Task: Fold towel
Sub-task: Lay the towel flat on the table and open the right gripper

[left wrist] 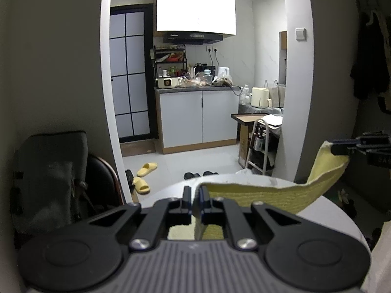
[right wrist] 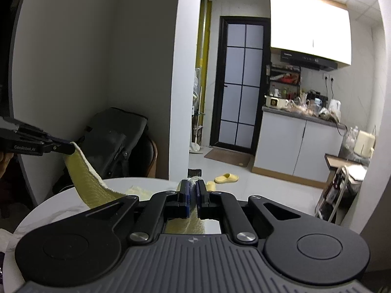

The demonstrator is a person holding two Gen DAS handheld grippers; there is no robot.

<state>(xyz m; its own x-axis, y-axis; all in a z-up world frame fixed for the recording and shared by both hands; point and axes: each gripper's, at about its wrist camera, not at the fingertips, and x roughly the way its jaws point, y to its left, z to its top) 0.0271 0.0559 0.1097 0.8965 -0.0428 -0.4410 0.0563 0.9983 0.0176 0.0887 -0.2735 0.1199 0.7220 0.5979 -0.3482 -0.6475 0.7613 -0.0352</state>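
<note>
Left wrist view: my left hand-held gripper (left wrist: 194, 201) is clamped on a corner of the yellow towel (left wrist: 268, 196), its long edge running rightward above the round white table (left wrist: 337, 222) and up to my right hand-held gripper (left wrist: 342, 147).

Right wrist view: that hand-held gripper (right wrist: 193, 195) likewise pinches the towel (right wrist: 85, 183), which stretches leftward.

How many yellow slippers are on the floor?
2. In the left wrist view, one yellow slipper lies on the white kitchen floor, the other nearer, by the white table edge. Others may be hidden behind the table.
</note>
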